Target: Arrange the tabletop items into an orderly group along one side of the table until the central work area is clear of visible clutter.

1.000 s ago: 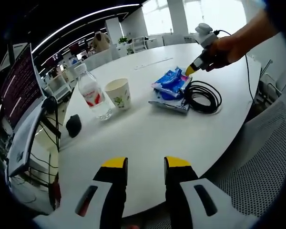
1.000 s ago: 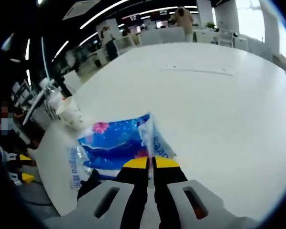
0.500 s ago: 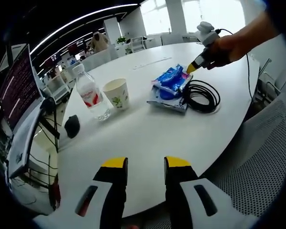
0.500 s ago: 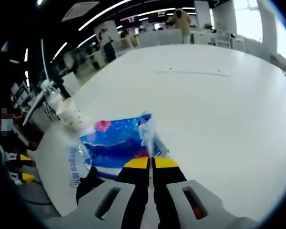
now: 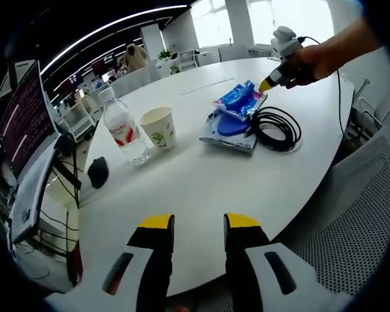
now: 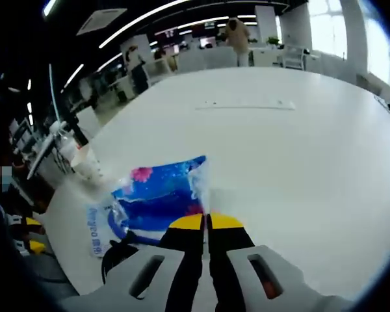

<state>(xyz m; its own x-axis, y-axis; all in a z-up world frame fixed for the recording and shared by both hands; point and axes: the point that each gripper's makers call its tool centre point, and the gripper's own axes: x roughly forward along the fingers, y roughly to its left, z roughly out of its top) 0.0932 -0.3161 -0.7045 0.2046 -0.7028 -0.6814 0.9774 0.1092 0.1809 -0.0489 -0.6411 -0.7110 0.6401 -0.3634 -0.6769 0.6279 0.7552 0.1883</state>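
Note:
My right gripper (image 6: 205, 222) is shut on the corner of a blue plastic packet (image 6: 157, 195) and holds it a little above the white round table (image 6: 292, 162). In the left gripper view the same packet (image 5: 239, 99) hangs from the right gripper (image 5: 266, 84), held by a person's hand, over a second flat packet (image 5: 226, 131). A coiled black cable (image 5: 273, 129) lies beside that packet. A water bottle (image 5: 122, 130), a paper cup (image 5: 159, 127) and a small black object (image 5: 98, 171) stand further left. My left gripper (image 5: 199, 224) hovers open over the near table edge (image 5: 201, 188).
A mesh chair (image 5: 361, 208) stands at the table's right side. A monitor (image 5: 23, 117) and cables sit off the left edge. A thin white strip (image 6: 244, 105) lies on the far part of the table. Other desks, chairs and people are in the background.
The right gripper has raised the blue packet off the lower packet and carried it slightly away from me. The left gripper has stayed in place.

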